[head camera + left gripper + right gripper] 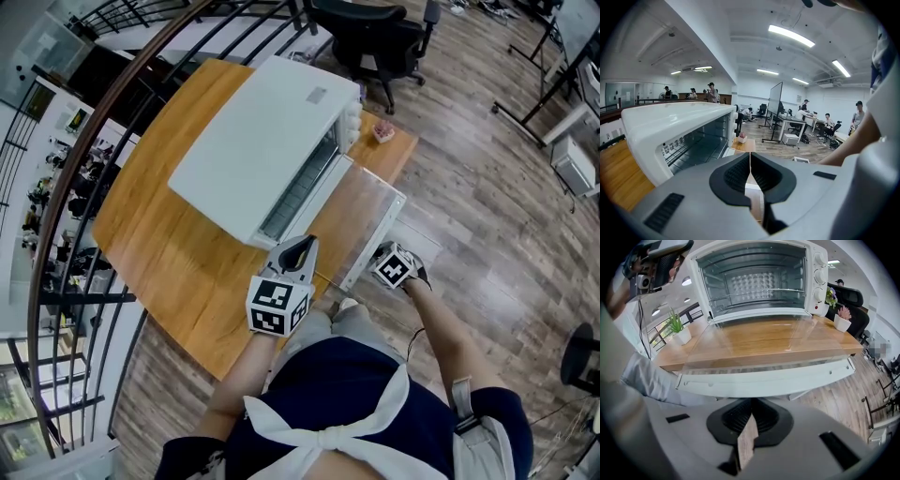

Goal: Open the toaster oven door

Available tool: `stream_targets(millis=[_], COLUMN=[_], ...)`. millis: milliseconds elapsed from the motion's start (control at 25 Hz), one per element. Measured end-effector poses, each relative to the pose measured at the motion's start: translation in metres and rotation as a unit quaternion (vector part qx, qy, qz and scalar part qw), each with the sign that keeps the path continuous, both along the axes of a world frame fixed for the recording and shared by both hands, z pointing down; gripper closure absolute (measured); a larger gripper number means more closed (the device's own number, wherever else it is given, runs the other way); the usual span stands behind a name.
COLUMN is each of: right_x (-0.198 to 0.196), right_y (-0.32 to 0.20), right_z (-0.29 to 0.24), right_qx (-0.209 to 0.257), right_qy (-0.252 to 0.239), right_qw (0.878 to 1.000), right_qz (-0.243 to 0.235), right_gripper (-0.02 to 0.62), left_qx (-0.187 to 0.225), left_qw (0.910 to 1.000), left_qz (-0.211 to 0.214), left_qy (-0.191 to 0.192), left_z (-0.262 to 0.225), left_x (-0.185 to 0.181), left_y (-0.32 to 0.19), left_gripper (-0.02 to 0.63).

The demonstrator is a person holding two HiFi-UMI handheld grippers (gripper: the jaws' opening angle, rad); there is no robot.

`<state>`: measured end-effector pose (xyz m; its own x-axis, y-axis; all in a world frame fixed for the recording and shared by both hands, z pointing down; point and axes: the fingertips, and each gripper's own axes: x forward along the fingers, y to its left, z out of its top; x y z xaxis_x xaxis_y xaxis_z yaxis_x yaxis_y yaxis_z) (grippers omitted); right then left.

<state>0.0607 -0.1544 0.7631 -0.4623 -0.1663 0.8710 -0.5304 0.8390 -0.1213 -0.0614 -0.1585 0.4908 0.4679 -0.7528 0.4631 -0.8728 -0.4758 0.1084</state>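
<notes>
The white toaster oven stands on the wooden table with its glass door folded down flat, out over the table's front edge. In the right gripper view the oven's cavity is open, with the door lying level and its white front rail just ahead of my jaws. My right gripper is shut and empty, close below that rail. My left gripper is also shut, holds nothing, and hovers at the oven's front left corner.
A small pink potted plant sits on the table right of the oven, and a green plant stands at its other side. A black office chair is behind the table. A dark railing curves along the left.
</notes>
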Motion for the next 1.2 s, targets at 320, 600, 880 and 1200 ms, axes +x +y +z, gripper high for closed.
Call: stream_targets(millis=[320, 600, 880, 1200], right_x=[0.002, 0.016, 0.036, 0.037], right_y=[-0.001, -0.011, -0.022, -0.013], right_z=[0.006, -0.004, -0.036, -0.075], right_qx=[-0.008, 0.008, 0.041, 0.061], right_qy=[0.012, 0.013, 0.004, -0.025], right_qw=[0.999, 0.994, 0.984, 0.976], right_qz=[0.046, 0.112, 0.174, 0.209], right_gripper=[0.588, 0.588, 0.588, 0.588], left_qx=[-0.006, -0.005, -0.006, -0.003], left_qw=[1.0000, 0.9997, 0.9988, 0.9973], left_qz=[0.006, 0.022, 0.044, 0.064], left_qy=[0.003, 0.010, 0.022, 0.035], left_z=[0.002, -0.002, -0.004, -0.014], left_x=[-0.005, -0.002, 0.006, 0.016], left_y=[0.007, 0.009, 0.011, 0.019], left_gripper=[0.581, 0.581, 0.581, 0.581])
